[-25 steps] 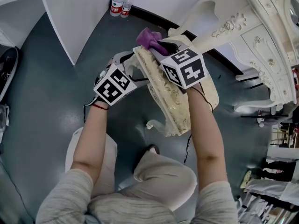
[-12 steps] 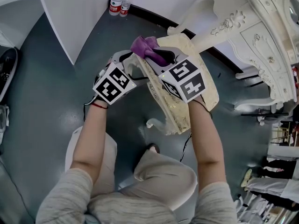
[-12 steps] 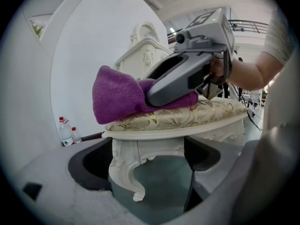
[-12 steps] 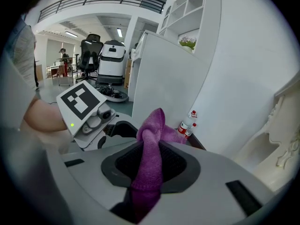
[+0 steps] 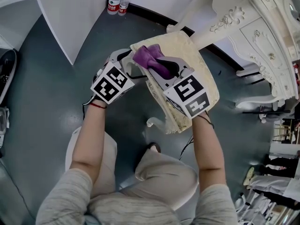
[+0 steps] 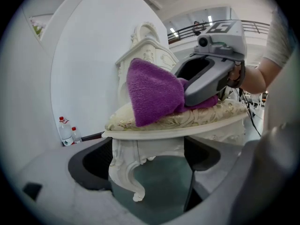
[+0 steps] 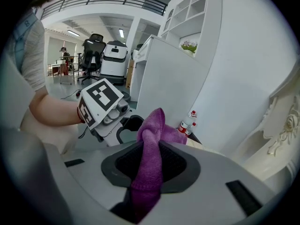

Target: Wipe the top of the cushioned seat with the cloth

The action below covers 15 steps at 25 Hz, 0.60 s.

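The cushioned seat (image 5: 201,74) is a cream, gold-patterned stool on carved white legs (image 6: 129,172). A purple cloth (image 5: 149,57) lies on the near-left part of its top, and my right gripper (image 5: 158,67) is shut on it. In the right gripper view the cloth (image 7: 152,158) runs between both pads and bunches up beyond them. My left gripper (image 5: 125,61) stands open by the seat's left corner, level with the seat frame; the stool leg shows between its spread jaws in the left gripper view (image 6: 147,172), beyond the pads.
Two water bottles (image 5: 115,0) stand on the floor by a white panel (image 5: 70,18) behind the seat. An ornate white dresser (image 5: 255,27) stands close on the right. My knees and a shoe (image 5: 153,149) are just under the seat's near edge.
My right gripper has drawn the purple cloth back across the seat top toward me. More of the cushion's top shows now. The left gripper has stayed put.
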{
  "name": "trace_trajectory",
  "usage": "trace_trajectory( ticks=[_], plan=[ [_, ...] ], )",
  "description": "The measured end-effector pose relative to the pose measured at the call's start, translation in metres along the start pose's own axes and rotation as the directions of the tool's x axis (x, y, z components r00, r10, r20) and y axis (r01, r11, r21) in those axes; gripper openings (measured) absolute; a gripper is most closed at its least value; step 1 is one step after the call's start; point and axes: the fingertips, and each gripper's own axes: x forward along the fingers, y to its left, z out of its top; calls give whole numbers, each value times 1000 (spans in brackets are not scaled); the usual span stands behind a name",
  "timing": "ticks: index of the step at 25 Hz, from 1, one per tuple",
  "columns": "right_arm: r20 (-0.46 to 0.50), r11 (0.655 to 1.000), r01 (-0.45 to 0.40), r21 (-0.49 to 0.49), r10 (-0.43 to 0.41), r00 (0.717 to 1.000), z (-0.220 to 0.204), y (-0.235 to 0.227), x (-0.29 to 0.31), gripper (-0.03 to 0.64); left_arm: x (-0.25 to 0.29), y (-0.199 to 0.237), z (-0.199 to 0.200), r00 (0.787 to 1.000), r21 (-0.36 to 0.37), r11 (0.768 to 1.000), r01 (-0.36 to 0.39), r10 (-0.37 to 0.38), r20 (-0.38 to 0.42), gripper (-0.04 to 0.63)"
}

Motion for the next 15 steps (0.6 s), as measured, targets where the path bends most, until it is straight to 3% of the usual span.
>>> trace_trajectory(
  ticks=[15],
  plan=[
    [32,999,-25,33,24,999,-30,-1,-39,93,0,0,0,1000,1,1000,2,-2,1,471]
  ],
)
